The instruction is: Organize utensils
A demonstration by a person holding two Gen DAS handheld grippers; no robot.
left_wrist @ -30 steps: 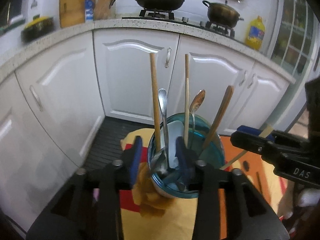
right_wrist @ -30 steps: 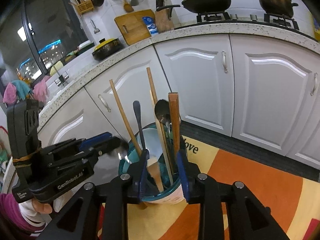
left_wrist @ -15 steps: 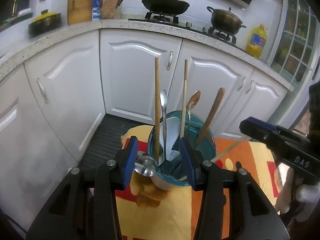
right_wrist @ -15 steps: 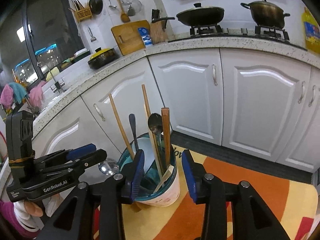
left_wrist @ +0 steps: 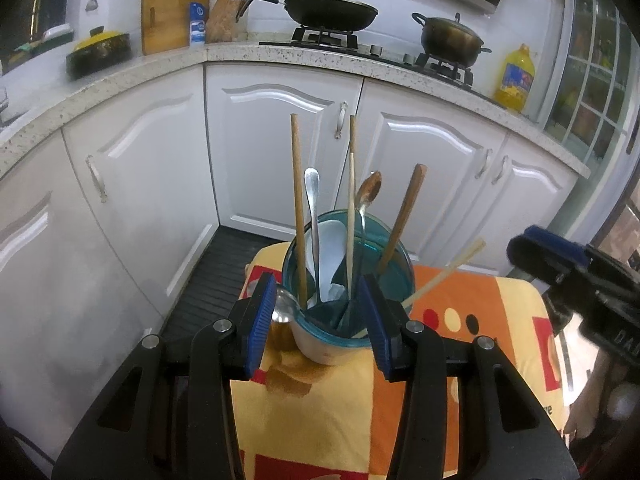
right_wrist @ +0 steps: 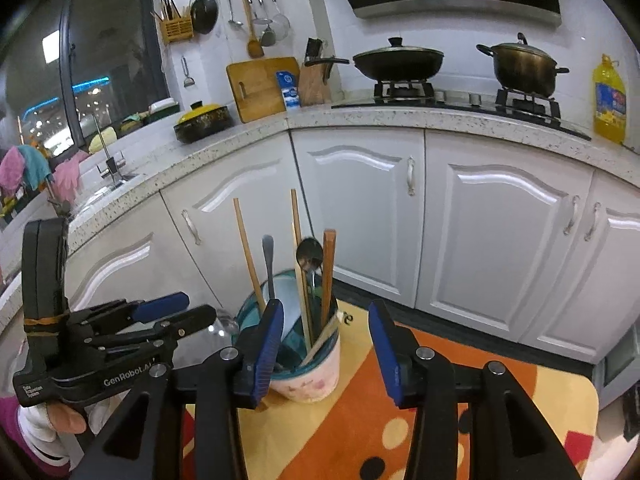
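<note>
The utensil cup [left_wrist: 348, 280], a blue-rimmed holder w/ a pale lower wall, is set near the far edge of the orange-and-yellow cloth [left_wrist: 480, 312], in front of the white cabinets [left_wrist: 276, 152]. Utensils are stood in it handle-up or bowl-up so they can be reached from above: a tall wooden stick [left_wrist: 298, 208], a metal spoon handle [left_wrist: 312, 216], a thin chopstick [left_wrist: 351, 208], a spoon w/ its bowl up [left_wrist: 370, 192], a brown wooden handle [left_wrist: 402, 216], and a white ladle [left_wrist: 330, 248] lying against the inner wall. One pale chopstick [left_wrist: 448, 276] is leaned far out over the rim toward the right gripper's side, probably as dropped.

The left gripper [left_wrist: 320, 320] is held w/ jaws apart and nothing between the pads; the cup is only seen behind the gap, not touched. The right gripper [right_wrist: 324, 352] is likewise open and empty, its jaws having just been widening, w/ the cup just beyond its left finger. Both are kept pointed down at the cup, approx. as if a release is finished. A shiny spoon bowl [left_wrist: 284, 306] is seen outside the cup, beside its left wall; whether it is meant to be collected can't be told.
</note>
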